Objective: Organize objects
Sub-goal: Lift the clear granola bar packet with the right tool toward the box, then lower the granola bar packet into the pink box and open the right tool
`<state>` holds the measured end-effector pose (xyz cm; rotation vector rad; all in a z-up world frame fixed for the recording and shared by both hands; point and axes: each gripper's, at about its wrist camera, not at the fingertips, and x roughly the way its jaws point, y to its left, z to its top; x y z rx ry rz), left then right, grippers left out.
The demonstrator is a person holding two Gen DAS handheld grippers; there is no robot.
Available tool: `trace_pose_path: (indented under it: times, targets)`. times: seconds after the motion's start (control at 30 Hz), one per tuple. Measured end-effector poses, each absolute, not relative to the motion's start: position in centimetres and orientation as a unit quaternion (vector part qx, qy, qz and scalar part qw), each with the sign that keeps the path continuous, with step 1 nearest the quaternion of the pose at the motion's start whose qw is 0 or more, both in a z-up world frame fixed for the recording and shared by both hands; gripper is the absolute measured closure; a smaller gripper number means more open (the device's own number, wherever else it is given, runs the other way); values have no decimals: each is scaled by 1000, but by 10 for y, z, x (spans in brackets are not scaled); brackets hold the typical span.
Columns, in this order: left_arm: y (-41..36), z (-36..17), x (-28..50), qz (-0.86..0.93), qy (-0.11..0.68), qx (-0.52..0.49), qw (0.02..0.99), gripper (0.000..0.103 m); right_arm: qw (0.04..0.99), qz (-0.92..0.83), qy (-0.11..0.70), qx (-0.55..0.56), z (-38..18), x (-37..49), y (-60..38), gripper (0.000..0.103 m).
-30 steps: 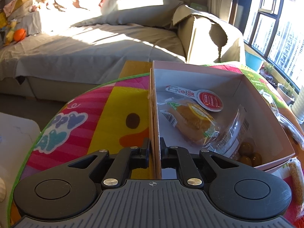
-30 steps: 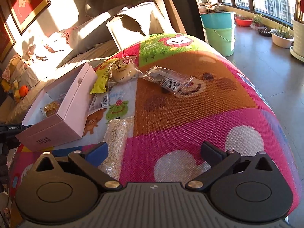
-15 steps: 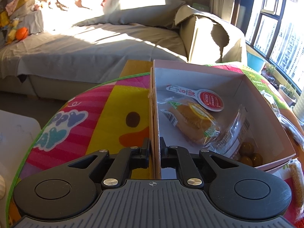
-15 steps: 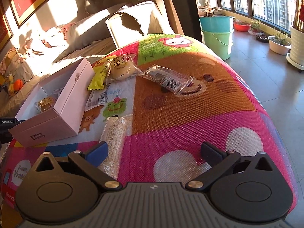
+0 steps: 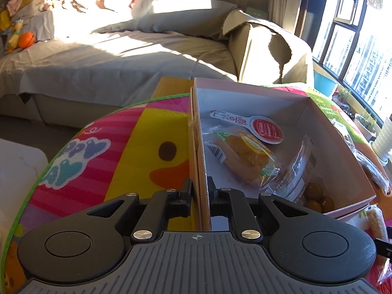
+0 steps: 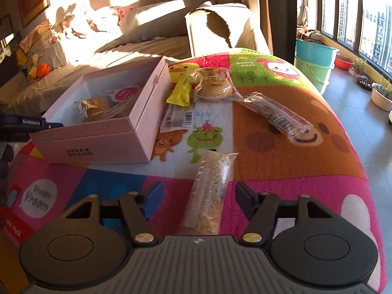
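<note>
1. Two grippers work over a bright cartoon mat point(image 6: 281, 147). The left gripper point(image 5: 199, 191) is clamped narrow on the near side wall of the pink box point(image 5: 348, 171), one finger outside and one inside.
2. Inside the box lie a wrapped orange cake point(image 5: 247, 156), a white spoon-shaped packet with a red round label point(image 5: 259, 127), a clear packet point(image 5: 294, 174) and some small brown round things point(image 5: 318, 198) in the corner at 4 o'clock.
3. The right gripper point(image 6: 196, 198) is half open and its jaws are closing. The long grain bar packet point(image 6: 213, 186) lies between the fingers, but the pads do not press it yet.
4. From this packet, the pink box point(image 6: 103, 137) stands at 10 o'clock, touching nothing of it.
5. At 12 o'clock lie a flat packet with a barcode point(image 6: 178, 120), a yellow packet point(image 6: 182, 90) and a wrapped round bun point(image 6: 215, 85), all close together beside the box.
6. At 1 o'clock lies a long clear packet point(image 6: 276, 115), well apart from the grain bar.
7. Behind the mat a grey sofa point(image 5: 122, 58) stands; green and blue buckets point(image 6: 313, 66) are at 2 o'clock near the window.
</note>
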<state>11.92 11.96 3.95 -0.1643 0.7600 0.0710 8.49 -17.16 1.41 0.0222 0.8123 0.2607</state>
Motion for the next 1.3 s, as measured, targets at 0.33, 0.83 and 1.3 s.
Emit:
trace_pose_path:
  times: [0.33, 0.83, 1.3]
  targets:
    - [122, 38, 118, 30, 365, -91, 926, 88, 902, 105, 418, -22, 14, 86, -164, 73]
    - [125, 37, 120, 27, 367, -107, 924, 87, 924, 132, 360, -1, 104, 58, -178, 75]
    - [126, 37, 120, 26, 369, -110, 922, 87, 949, 236, 210, 6, 206, 120, -95, 75]
